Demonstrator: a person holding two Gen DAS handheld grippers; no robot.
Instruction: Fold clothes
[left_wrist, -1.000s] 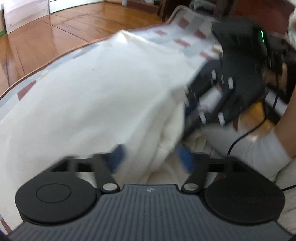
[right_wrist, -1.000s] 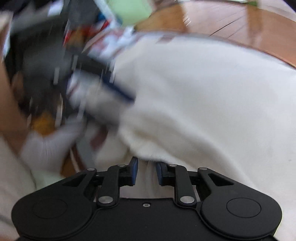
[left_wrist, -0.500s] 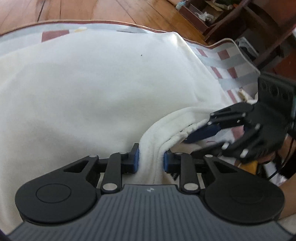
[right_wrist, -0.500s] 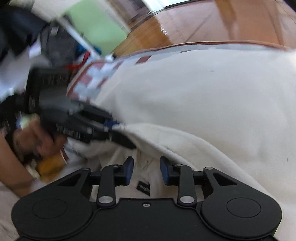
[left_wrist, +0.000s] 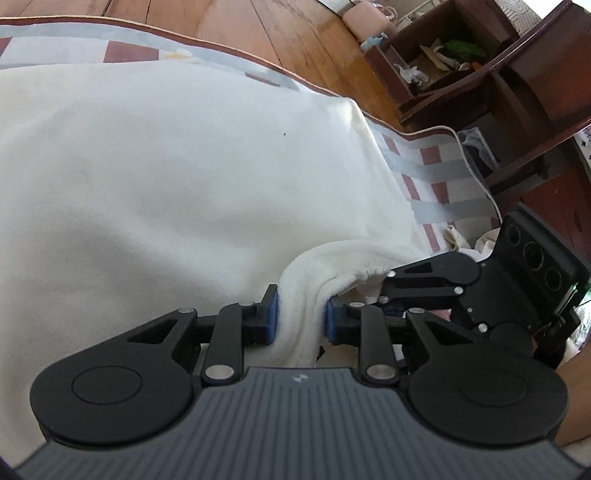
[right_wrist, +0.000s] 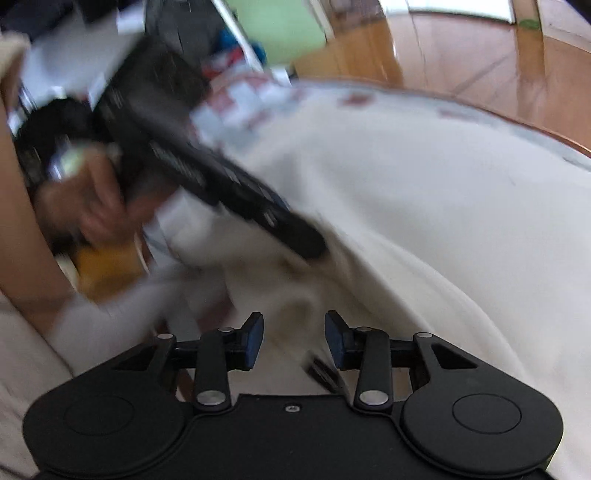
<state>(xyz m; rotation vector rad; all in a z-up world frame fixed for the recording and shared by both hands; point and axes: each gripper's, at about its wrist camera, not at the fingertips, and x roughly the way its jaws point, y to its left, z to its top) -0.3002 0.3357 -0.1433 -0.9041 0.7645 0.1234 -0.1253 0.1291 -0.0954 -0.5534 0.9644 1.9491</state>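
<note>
A: The left hand-held gripper (left_wrist: 301, 314) was pinching a bunched ridge of the cream garment (left_wrist: 166, 177), its blue pads (left_wrist: 272, 314) pressed into the thick hem from both sides.

B: And the right hand-held gripper (right_wrist: 294, 338)?

A: Its jaws were opening. In its own blurred view cloth lay beneath and between the fingers, but the pads were not pressing on it. From the left wrist view its fingers sat just beside the same raised edge.

B: Where was the garment itself?

A: Spread wide over a checked mat (left_wrist: 424, 173) with red and grey squares, which lay on a wooden floor (left_wrist: 295, 40). The edge nearest the person was gathered up into that ridge; the rest lay flat and fairly smooth.

B: How would it handle, by your reckoning?

A: Soft and limp, fleecy, fairly thick. Light enough for one pinch to lift, though so broad a piece would likely sag and drag between two holds. The nap should give the pads good friction, so slipping seemed a small risk; catching only the top layer seemed the greater one.

B: Best place to take hold?

A: At the doubled hem, well apart from the left pinch, so the edge could be drawn taut.

B: Anything beyond?

A: A dark wooden shelf unit (left_wrist: 480, 74) past the mat's far corner, and the person's hand (right_wrist: 92, 206) around the left tool's grip.
</note>
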